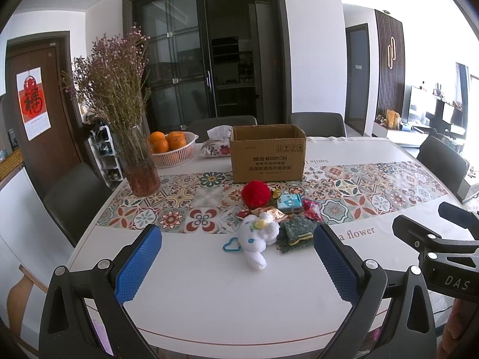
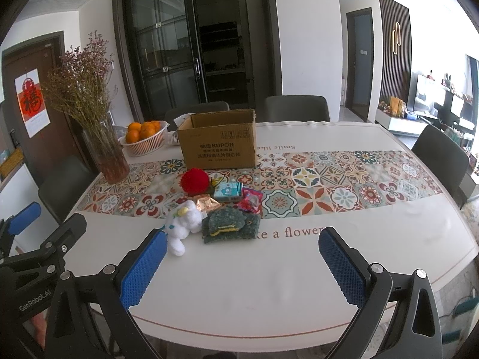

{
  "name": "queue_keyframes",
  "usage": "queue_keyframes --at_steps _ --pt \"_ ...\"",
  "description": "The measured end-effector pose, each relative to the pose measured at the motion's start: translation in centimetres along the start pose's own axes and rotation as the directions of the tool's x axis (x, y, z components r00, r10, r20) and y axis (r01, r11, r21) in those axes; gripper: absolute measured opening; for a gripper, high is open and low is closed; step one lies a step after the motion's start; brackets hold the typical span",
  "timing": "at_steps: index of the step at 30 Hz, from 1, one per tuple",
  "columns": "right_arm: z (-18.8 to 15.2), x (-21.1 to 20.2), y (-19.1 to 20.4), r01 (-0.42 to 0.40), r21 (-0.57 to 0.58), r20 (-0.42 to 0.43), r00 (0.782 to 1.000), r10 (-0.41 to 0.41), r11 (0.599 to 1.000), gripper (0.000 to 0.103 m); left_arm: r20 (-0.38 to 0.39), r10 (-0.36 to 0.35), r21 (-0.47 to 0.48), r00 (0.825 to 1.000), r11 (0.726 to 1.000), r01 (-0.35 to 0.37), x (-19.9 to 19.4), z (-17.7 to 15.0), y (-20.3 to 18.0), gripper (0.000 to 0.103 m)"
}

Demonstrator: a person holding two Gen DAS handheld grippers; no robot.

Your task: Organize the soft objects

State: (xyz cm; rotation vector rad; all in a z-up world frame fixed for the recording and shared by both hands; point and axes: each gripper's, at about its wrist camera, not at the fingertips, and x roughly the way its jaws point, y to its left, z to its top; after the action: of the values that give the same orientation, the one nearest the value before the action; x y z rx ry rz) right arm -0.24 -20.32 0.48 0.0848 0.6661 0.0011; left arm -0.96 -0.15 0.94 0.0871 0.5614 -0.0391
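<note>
White and tile-patterned, the counter [image 1: 209, 284] is carrying a small heap of things near its front edge. At the heap's front a white plush toy [image 1: 261, 236] is lying, touching a green knitted cloth [image 1: 295, 233] on its right; a red pompom [image 1: 255, 192] is sitting behind them (just before the open cardboard box [image 1: 268, 155]). Both the left gripper [image 1: 236, 263] and right gripper [image 2: 242, 264] are hovering with jaws spread wide, gripping nothing.

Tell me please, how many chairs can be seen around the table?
4. Two chairs stand at the far side, one partly behind the cardboard box, one beside it; one at the left end; one at the right end. Others nearer the camera may be hidden.
</note>
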Motion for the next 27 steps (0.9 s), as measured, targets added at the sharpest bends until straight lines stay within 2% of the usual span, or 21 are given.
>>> queue_keyframes --at_steps 14,27 --pt "0.5 1.3 -0.4 -0.004 0.007 -0.024 1.000 0.004 1.000 0.103 -0.023 -0.008 0.009 1.000 1.000 0.008 1.1 0.5 -0.6 0.103" --pt "1.4 7.2 0.1 -0.010 0.031 -0.111 0.994 0.013 0.999 0.103 -0.106 -0.044 0.024 0.993 0.999 0.047 6.3 0.8 -0.2 0.103"
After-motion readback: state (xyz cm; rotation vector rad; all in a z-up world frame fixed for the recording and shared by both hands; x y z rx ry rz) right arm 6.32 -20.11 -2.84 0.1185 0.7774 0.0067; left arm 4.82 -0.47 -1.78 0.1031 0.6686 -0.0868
